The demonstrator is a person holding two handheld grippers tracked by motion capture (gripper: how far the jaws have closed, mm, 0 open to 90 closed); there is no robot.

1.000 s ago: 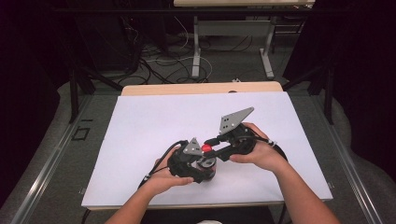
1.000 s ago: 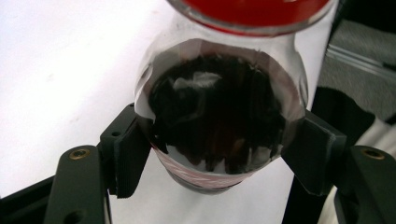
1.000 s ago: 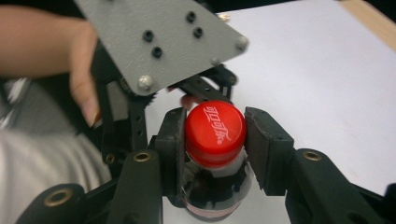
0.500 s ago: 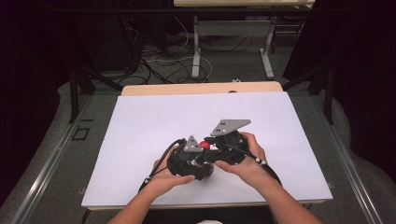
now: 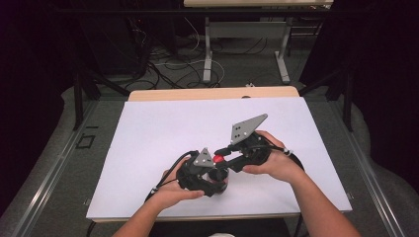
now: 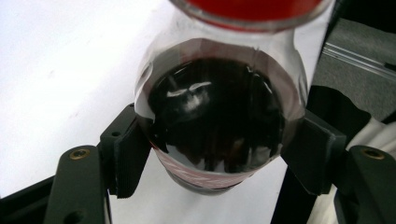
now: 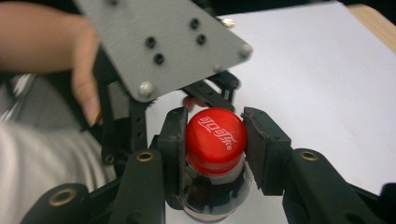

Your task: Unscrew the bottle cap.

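Note:
A small bottle of dark cola [image 6: 217,116] with a red cap [image 7: 215,136] stands on the white sheet [image 5: 163,128], near its front. My left gripper [image 6: 219,154] is shut on the bottle's body, one pad pressed on each side. From the right, my right gripper [image 7: 212,140] is shut on the red cap, with a pad on either side of it. In the high view the two grippers meet at the cap [image 5: 218,159]: the left gripper [image 5: 213,174] low at the bottle, the right gripper [image 5: 222,157] with its grey plate [image 5: 248,127] tilted up.
The white sheet covers most of a wooden table [image 5: 212,93], whose bare edge shows at the back. A black cable [image 5: 170,173] loops from the left gripper across the sheet. Beyond the table are metal legs [image 5: 209,54] and floor cables [image 5: 168,64].
The right gripper's grey plate lay flatter and lower half a second ago; now it tilts up again and the right hand is back to the right. The left gripper has not moved.

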